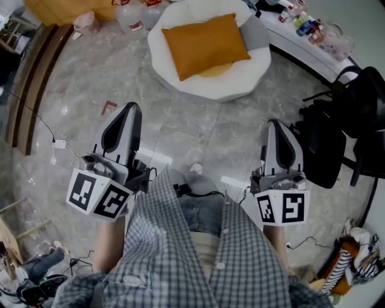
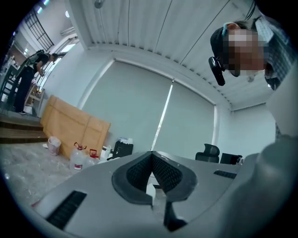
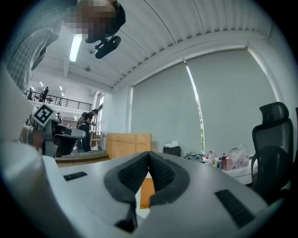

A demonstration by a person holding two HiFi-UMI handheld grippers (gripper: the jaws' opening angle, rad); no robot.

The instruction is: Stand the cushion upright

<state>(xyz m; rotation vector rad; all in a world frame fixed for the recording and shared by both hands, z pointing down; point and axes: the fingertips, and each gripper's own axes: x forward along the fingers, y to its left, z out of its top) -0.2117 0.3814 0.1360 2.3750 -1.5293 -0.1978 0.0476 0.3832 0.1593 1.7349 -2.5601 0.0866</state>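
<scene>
Where the head view looks down, the orange cushion lies flat on a white round seat, well apart from the left gripper and right gripper. The left gripper view shows its jaws pressed together, empty. The right gripper view shows likewise.

Grey marble floor below me, white round seat standing on it ahead, orange cushion lying flat in the seat, plastic bottles beside it, white charger at my left, black chair at my right
</scene>
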